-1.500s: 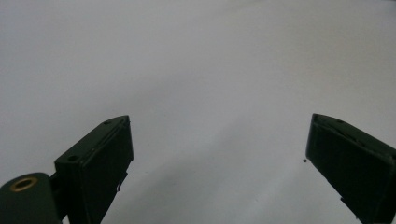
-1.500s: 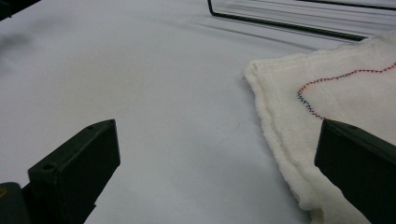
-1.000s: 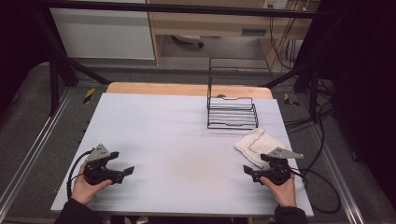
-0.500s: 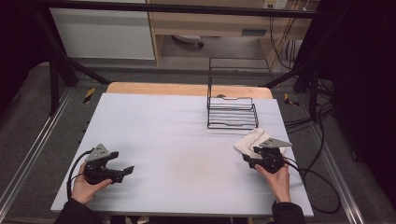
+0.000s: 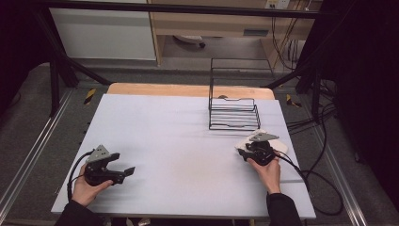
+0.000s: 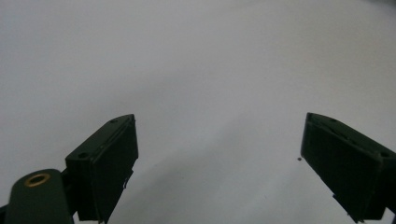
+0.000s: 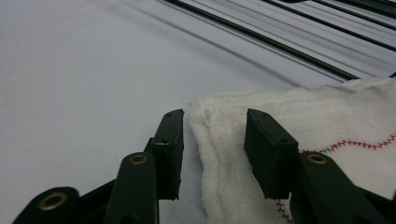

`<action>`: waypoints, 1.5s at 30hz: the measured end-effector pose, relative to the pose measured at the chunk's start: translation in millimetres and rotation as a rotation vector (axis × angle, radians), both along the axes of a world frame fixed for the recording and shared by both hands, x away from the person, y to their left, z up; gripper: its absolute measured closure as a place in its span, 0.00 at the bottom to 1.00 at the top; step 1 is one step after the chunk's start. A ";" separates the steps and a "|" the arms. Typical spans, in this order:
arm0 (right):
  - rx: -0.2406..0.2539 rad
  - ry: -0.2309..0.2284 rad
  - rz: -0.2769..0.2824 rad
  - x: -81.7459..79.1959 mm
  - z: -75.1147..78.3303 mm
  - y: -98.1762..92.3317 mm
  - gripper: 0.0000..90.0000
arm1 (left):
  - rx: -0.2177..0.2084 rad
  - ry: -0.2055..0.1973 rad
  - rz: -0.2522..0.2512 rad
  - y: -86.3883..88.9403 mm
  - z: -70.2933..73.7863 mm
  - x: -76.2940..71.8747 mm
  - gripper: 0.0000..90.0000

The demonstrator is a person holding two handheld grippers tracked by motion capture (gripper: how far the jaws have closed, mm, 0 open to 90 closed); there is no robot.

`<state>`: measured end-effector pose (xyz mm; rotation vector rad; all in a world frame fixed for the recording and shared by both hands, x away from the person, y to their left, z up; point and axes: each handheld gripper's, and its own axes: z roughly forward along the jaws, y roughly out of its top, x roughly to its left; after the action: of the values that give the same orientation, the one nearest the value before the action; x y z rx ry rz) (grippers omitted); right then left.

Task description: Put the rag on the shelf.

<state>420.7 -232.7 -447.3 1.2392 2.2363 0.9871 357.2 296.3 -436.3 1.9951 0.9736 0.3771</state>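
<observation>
1. While my left hand rests at the lower left of the high view, my left gripper lies low over the pale grey table top, its black jaws spread wide with nothing between them.

2. In the left gripper view, those two jaws stand far apart at the bottom corners of the frame, with bare pale surface between them and one tiny dark speck just beside the right jaw.

3. At the right of centre in the high view, my right gripper sits at the near edge of the folded white cloth with red zigzag stitching.

4. My right jaws have just been closing and now stand narrow; in the right gripper view the cloth's frayed corner lies between them, the left jaw on bare table beside the edge, the right jaw over the fabric. The pads do not yet press it.

5. The cloth lies just in front of the black wire rack, which stands at the upper right of the table.
</observation>
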 end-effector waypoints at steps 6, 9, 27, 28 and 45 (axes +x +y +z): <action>-0.054 -0.030 0.002 2.1 -3.5 2.1 0.70 | 0.002 0.002 0.000 -0.2 0.0 0.2 0.13; -0.072 -0.037 0.002 2.0 -4.0 3.3 0.71 | 0.001 0.000 0.000 -0.2 0.3 -0.2 0.13; -0.122 -0.077 -0.023 -0.1 -0.4 4.7 0.92 | -0.001 0.005 0.003 1.0 0.2 0.1 0.14; -0.122 -0.077 -0.023 -0.1 -0.4 4.7 0.92 | -0.001 0.005 0.003 1.1 0.3 0.1 0.14; -0.104 -0.069 -0.006 0.2 -3.9 5.2 0.87 | 0.002 0.009 0.004 0.5 -0.2 0.0 0.14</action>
<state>420.9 -227.5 -451.2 1.1489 2.2000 0.8852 357.2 296.8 -436.5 1.9984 0.9832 0.3722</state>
